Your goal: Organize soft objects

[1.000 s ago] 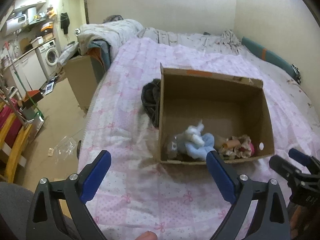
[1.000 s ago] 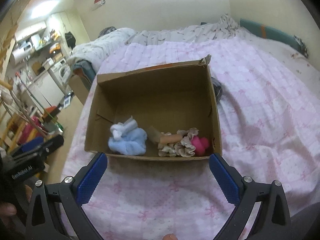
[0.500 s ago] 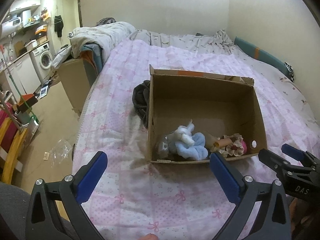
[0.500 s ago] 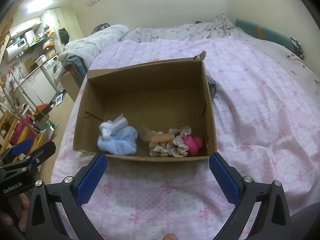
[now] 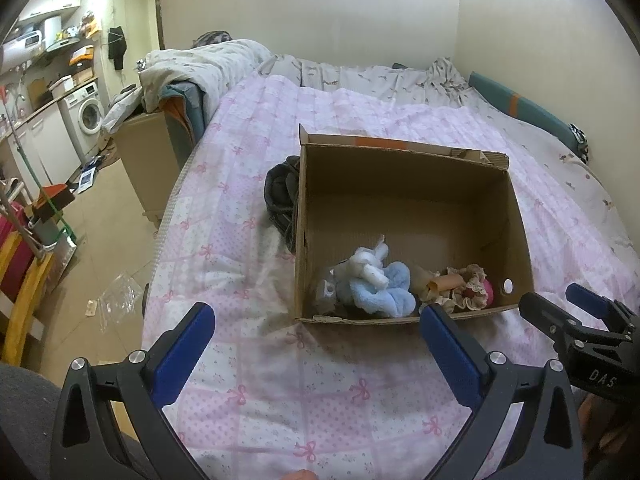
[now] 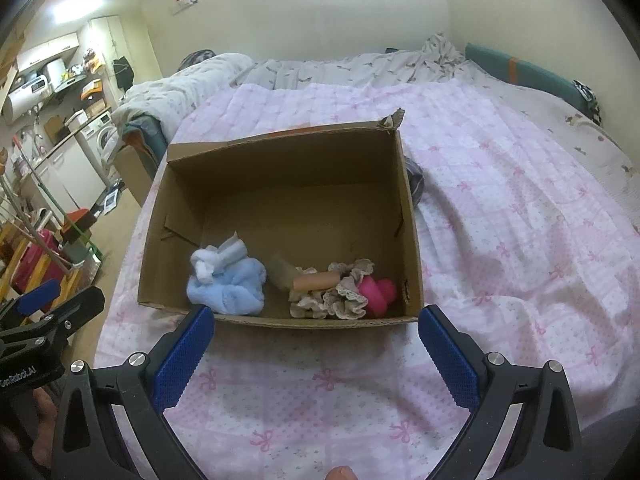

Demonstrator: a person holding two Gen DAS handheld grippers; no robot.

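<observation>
Left hand-held gripper (image 5: 316, 320) spread wide (empty) | blue cloth (image 5: 384, 294) just beyond, inside box (image 5: 400, 168)

Left claw (image 5: 316, 322), right claw (image 6: 316, 324): black plastic frames, blue ribbed pads, silver screws at pivots. White lettering on each body; grey sleeve.

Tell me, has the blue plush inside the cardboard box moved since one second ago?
No. The blue plush still lies against the near wall of the cardboard box, left of the lace-trimmed cloth, as before.
</observation>
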